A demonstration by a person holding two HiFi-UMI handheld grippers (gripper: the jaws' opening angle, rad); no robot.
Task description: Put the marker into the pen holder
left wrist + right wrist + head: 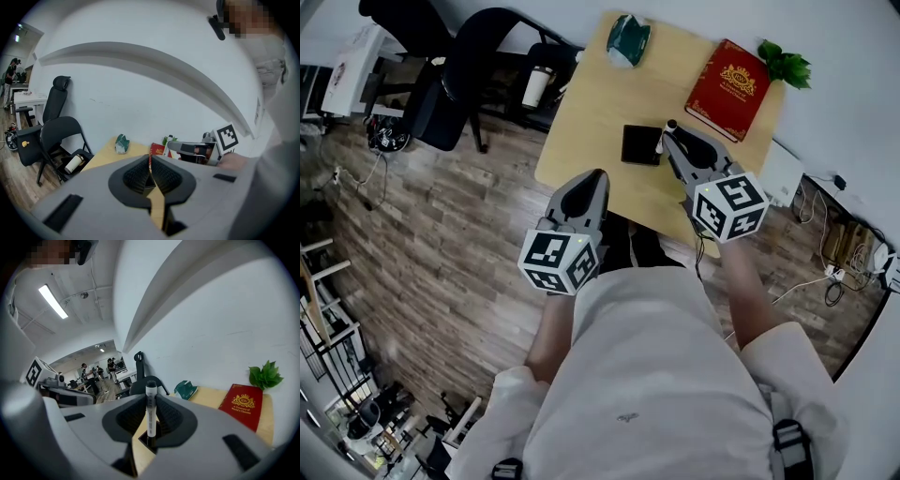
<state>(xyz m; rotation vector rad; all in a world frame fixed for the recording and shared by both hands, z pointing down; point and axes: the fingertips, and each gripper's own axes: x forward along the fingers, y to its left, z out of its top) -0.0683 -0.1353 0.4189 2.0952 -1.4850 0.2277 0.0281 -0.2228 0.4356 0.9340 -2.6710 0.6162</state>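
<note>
Marker stands upright, dark end up, in right gripper.

The marker is white with a black cap. The pen holder is black. The tabletop is pale yellow wood. The book is red with a gold crest, and the plant is green. The left hand-held gripper and right hand-held gripper are grey, their cubes patterned in black-and-white squares. The floor shows grey-brown planks.

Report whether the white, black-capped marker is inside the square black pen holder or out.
Not yet in: the marker, upright, is clamped in the right gripper, lower end just at the pen holder.
</note>
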